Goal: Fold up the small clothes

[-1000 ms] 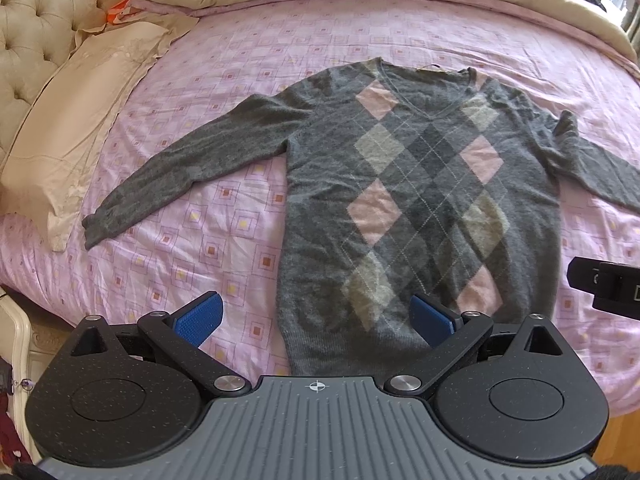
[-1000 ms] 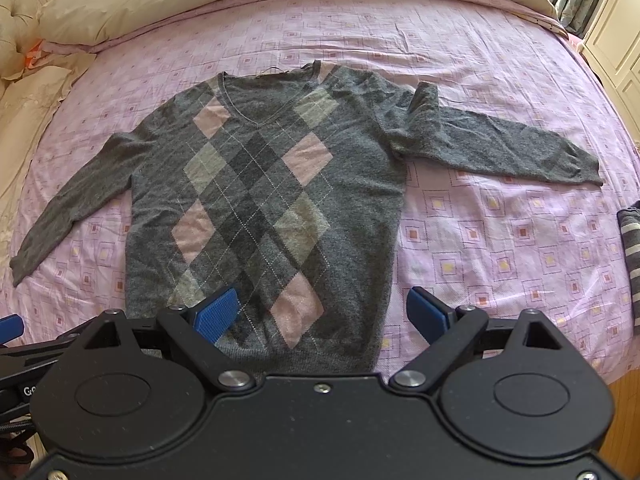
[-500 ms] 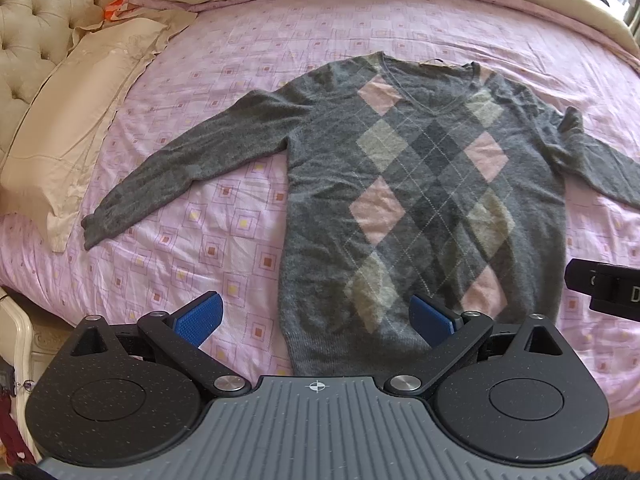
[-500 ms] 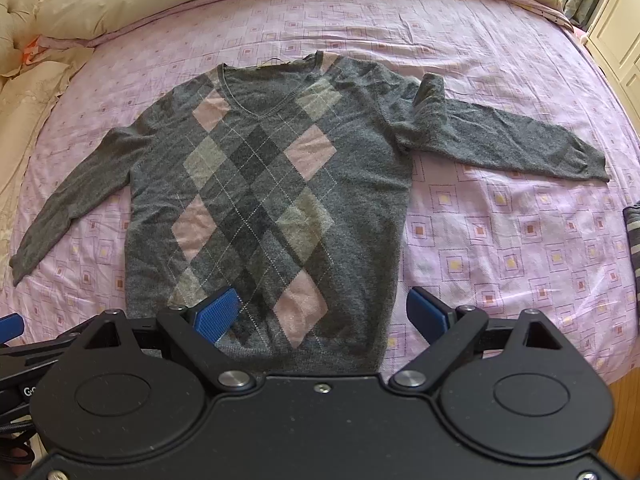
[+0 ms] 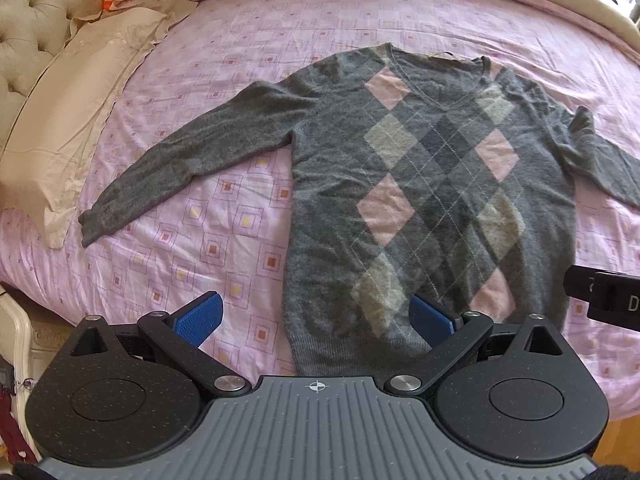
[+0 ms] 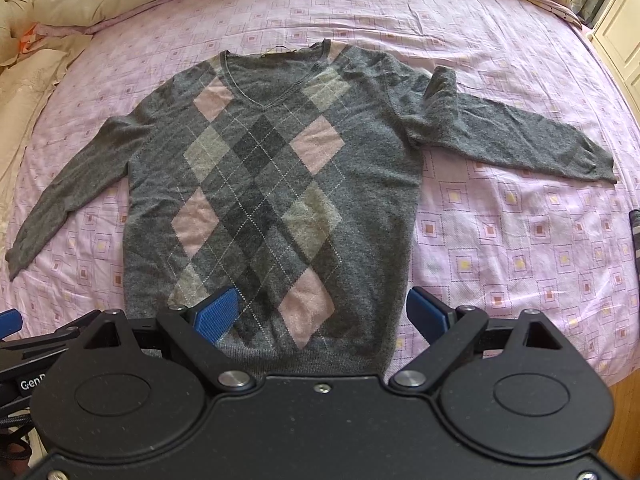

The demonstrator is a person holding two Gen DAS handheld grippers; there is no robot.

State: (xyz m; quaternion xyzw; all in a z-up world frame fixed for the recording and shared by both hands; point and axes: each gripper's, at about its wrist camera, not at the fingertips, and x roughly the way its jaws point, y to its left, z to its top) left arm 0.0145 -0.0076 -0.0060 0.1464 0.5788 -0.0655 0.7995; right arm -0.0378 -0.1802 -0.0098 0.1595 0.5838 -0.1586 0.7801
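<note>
Right gripper (image 6: 316, 314) gapes above the flat sweater (image 6: 272, 200).

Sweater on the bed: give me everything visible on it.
The sweater is a grey V-neck knit with a pink, beige and dark-grey argyle front and a ribbed hem. It lies flat and face up on the pink patterned bedspread, unfolded, both sleeves spread outward; the one on the right-hand side bunches near the shoulder. Nothing grips it: both grippers are open near the hem.

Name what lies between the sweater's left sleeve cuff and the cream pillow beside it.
Only a strip of bare pink bedsheet separates the sleeve cuff from the pillow; the left wrist view shows it.
</note>
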